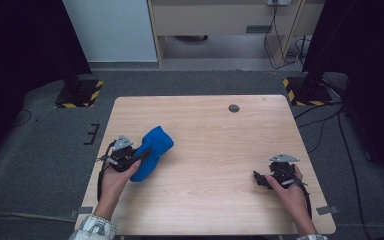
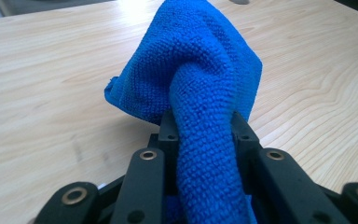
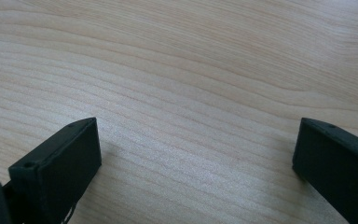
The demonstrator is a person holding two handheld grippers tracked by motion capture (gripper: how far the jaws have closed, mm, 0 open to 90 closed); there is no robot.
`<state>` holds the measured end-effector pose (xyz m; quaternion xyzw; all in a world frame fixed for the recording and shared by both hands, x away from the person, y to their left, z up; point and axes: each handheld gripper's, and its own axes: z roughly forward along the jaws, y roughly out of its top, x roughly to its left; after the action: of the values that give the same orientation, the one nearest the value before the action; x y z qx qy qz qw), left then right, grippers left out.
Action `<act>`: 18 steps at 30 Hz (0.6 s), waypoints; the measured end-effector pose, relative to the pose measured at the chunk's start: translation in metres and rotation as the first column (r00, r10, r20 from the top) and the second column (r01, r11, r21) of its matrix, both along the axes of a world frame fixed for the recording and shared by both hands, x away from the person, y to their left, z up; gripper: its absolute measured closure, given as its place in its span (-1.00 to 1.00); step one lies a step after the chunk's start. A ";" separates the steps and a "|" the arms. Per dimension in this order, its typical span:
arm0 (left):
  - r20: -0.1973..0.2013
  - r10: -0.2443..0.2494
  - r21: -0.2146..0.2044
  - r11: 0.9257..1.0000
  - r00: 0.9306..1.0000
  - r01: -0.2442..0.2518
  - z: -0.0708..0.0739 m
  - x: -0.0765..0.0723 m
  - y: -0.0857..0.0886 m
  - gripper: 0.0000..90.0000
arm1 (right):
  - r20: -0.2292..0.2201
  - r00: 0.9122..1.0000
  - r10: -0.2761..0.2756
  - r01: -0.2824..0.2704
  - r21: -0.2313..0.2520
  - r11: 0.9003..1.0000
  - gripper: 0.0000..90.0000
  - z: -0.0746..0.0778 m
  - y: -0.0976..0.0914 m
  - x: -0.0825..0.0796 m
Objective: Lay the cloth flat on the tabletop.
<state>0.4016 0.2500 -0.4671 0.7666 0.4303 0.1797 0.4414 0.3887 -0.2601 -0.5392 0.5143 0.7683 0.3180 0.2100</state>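
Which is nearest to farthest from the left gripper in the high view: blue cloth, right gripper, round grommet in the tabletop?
From the left gripper:
1. blue cloth – clamped in its jaws, left side of the table.
2. round grommet – far edge, right of centre.
3. right gripper – near right, jaws open over bare wood.

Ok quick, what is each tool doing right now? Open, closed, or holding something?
Left tool: closed on the blue cloth, a bunch of it pinched between the jaws.
Right tool: open, jaws wide apart over the wooden table, holding nothing.
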 end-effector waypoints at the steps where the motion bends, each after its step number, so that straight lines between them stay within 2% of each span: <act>1: -0.001 -0.009 0.005 1.000 1.000 0.009 0.000 0.002 -0.004 0.59 | -0.001 1.000 0.001 -0.001 0.001 1.000 -0.98 0.000 0.000 0.000; 5: -0.013 -0.040 0.021 0.999 0.999 0.040 -0.001 0.011 -0.022 0.59 | 0.000 1.000 0.000 0.000 0.000 1.000 -0.98 0.000 0.000 0.000; 10: -0.026 -0.070 0.021 0.997 0.997 0.070 -0.001 0.020 -0.042 0.59 | -0.001 1.000 0.000 0.000 0.001 1.000 -0.98 0.000 0.000 0.000; 13: -0.046 -0.083 0.022 0.996 0.995 0.084 -0.005 0.026 -0.054 0.59 | 0.000 1.000 0.002 -0.002 -0.001 1.000 -0.98 0.000 0.000 0.000; 18: -0.057 -0.117 0.031 0.992 0.991 0.119 -0.003 0.030 -0.078 0.59 | 0.001 1.000 0.004 -0.004 -0.001 1.000 -0.98 0.000 0.000 0.000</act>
<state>0.4314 0.1725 -0.4696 0.8030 0.3930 0.1393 0.4258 0.3887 -0.2602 -0.5392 0.5124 0.7695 0.3181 0.2102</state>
